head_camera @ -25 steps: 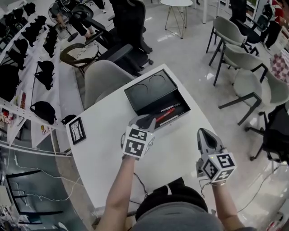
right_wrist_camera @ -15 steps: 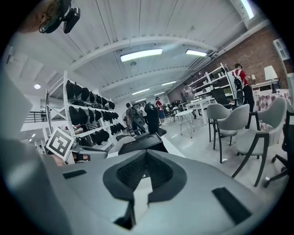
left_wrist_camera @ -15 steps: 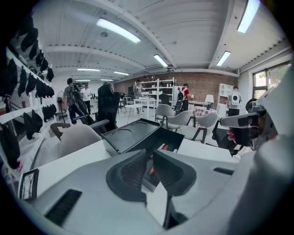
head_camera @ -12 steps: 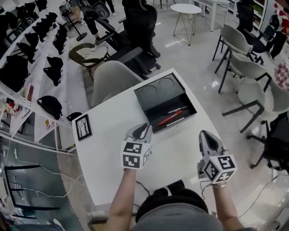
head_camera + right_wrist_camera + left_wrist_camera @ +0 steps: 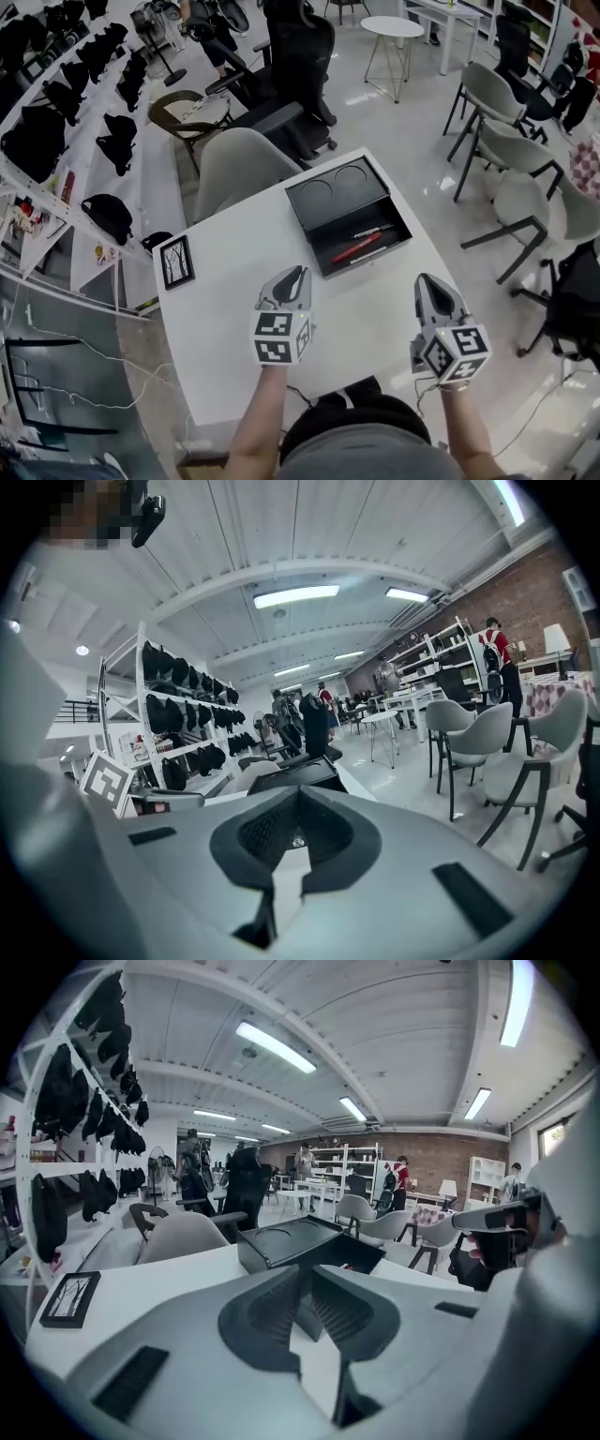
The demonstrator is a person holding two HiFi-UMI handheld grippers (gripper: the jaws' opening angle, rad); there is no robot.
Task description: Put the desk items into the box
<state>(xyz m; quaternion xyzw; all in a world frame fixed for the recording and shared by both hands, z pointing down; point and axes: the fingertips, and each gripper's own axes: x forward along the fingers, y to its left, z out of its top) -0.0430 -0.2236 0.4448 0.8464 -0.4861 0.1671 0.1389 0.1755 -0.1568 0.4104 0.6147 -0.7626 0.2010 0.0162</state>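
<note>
We should reopen our empty left gripper (image 5: 294, 273), jaws just closing, wide across the picture frame's (image 5: 176, 262) edge; right gripper (image 5: 427, 279) rests clenched.

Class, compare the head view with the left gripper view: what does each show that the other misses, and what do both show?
Only the head view looks down into the black box, where a red pen lies. Only the left gripper view shows the ceiling lights and the brick wall at the back of the room. Both show the box, the picture frame and the white table.
</note>
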